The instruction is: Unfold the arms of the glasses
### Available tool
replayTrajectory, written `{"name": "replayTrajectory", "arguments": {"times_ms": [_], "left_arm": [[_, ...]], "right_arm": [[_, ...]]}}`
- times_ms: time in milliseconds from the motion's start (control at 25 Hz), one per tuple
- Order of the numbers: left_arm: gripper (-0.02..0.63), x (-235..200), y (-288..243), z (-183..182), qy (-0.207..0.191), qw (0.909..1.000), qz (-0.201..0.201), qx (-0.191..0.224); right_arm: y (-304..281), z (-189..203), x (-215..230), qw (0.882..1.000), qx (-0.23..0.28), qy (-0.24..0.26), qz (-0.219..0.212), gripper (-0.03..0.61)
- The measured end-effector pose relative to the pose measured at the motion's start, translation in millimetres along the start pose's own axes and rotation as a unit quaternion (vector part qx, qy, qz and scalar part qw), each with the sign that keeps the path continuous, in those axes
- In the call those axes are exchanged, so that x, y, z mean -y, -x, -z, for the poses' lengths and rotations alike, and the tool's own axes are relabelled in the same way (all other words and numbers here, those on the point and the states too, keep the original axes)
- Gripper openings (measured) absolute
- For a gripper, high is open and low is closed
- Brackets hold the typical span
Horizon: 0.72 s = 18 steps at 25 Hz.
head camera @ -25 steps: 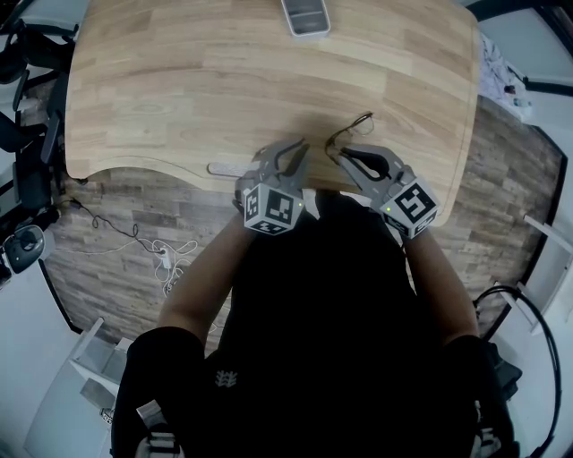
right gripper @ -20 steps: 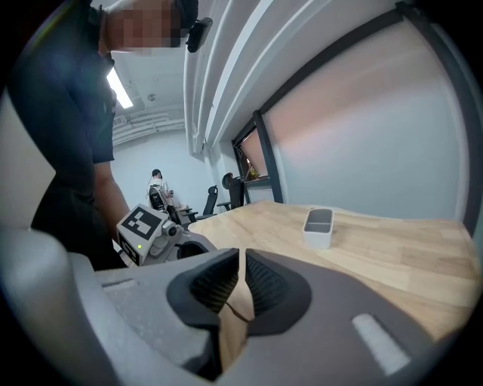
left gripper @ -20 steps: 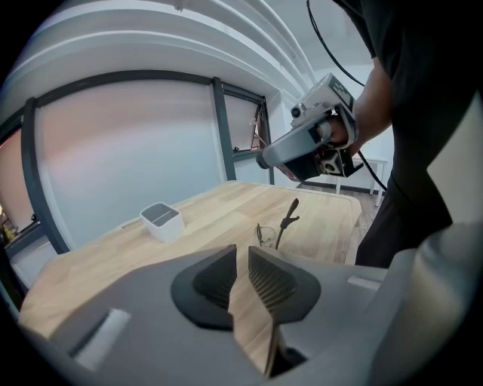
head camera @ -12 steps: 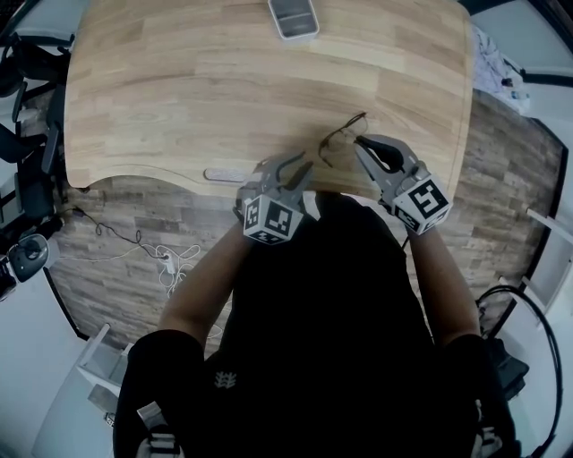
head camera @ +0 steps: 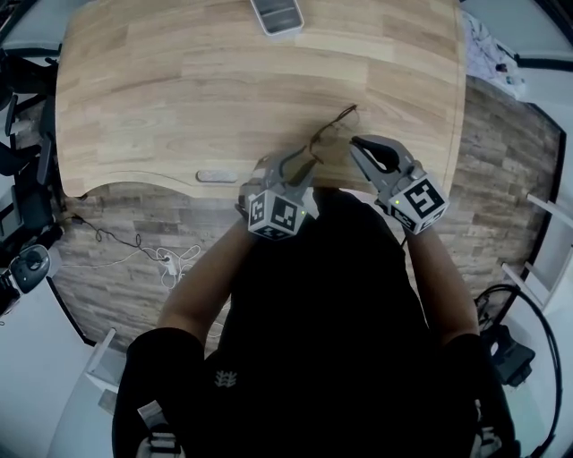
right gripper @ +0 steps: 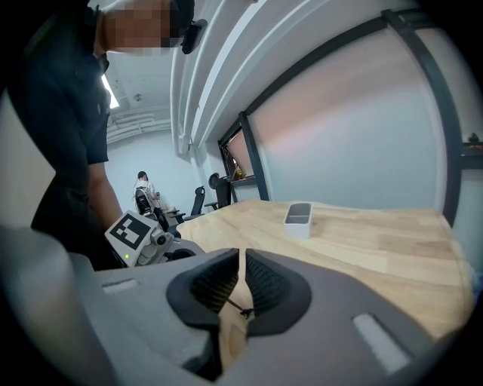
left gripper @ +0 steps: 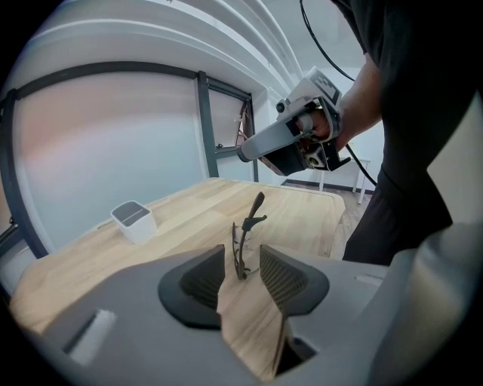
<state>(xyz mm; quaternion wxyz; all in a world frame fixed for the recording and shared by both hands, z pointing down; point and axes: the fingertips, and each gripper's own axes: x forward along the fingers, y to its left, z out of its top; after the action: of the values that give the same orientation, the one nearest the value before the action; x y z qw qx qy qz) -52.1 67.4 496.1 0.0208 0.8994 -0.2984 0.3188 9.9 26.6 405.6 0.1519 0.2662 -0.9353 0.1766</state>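
Glasses (head camera: 333, 125) stand on edge at the wooden table (head camera: 179, 80), close to its front edge and toward the right end; whether the frame touches the top cannot be told. Right gripper (head camera: 367, 150): jaws nearly together, clenched on a thin dark arm of the glasses. Left gripper (head camera: 295, 163): jaws have just been opening and stand wide apart. The frame shows in the gap between them, and the pads are not pressing it. Both grippers reach in over the front edge. Bare tabletop lies open to the left and beyond. A white tray (head camera: 276, 13) sits at the far edge, well apart.
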Motion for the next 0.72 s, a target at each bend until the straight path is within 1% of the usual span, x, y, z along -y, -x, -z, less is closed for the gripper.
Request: {"name": "replayTrajectory", "arguments": {"times_ms": [160,320,560,720], "left_arm": [[0.156,-1.7,-5.6,-9.6,0.003,1.0000,0.006,0.004],[0.155,-10.8,-8.9,-7.3,0.008,1.0000,0.000,-0.003],[0.154,-33.8,-3.6,-6.4,0.017,0.9997,-0.017,-0.004],[0.153,-44.2,-6.2,-6.2,0.017,0.9997,-0.017,-0.003]], "right_arm": [[5.7,5.0,5.1,1.000,-0.004,-0.007,0.012,0.026],[4.8,7.0,11.7,1.000,-0.005,-0.013,0.028,0.026],[-1.2,1.2,12.7,0.999,-0.005,-0.011,0.031,0.026],[-4.2,-0.9,15.9,0.999,-0.005,-0.013,0.036,0.026]]}}
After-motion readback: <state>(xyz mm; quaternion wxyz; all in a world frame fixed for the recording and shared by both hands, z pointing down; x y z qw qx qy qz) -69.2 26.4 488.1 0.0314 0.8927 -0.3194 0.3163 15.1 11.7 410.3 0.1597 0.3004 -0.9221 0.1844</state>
